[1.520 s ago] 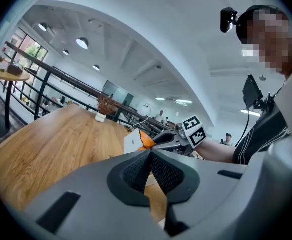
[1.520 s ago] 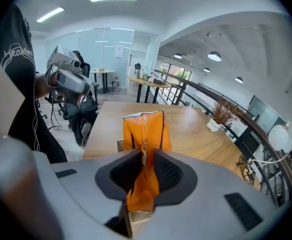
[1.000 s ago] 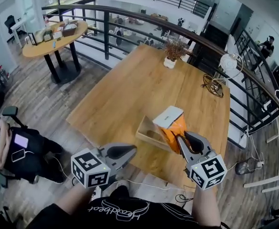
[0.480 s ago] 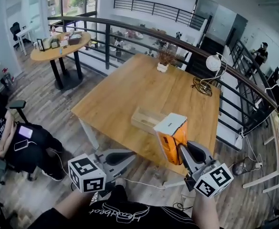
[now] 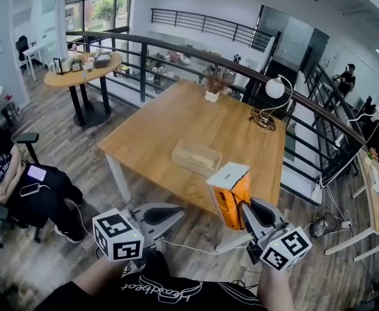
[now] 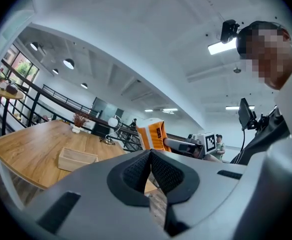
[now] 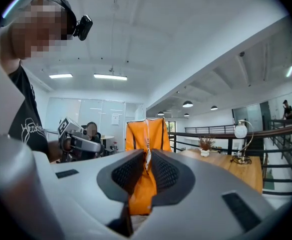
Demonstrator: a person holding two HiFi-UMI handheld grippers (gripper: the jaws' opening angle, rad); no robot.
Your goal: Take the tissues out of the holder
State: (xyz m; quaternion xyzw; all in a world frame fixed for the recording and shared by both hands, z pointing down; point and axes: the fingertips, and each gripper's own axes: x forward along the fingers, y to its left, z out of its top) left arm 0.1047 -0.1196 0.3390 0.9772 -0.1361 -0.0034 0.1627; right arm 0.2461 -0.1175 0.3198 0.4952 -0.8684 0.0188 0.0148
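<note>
My right gripper (image 5: 240, 207) is shut on an orange tissue pack (image 5: 232, 197) with a white top, holding it upright in the air in front of the table. The pads pinch the pack's lower end (image 7: 145, 184) in the right gripper view. The wooden tissue holder (image 5: 196, 157) stands on the table, apart from the pack. It shows as a low open box (image 6: 76, 158) in the left gripper view. My left gripper (image 5: 176, 211) hovers low at the left, off the table, shut with nothing between its pads (image 6: 161, 170).
The wooden table (image 5: 176, 125) carries a potted plant (image 5: 212, 96), a desk lamp (image 5: 275, 88) and a coiled cable (image 5: 260, 118) at its far end. A railing (image 5: 176, 47) runs behind it. A person (image 5: 21, 180) sits at the left. A white cable (image 5: 195, 248) lies on the floor.
The tissue pack has come away from the holder, toward me, past the table's front edge. The holder now stands alone on the table. The left gripper has barely moved.
</note>
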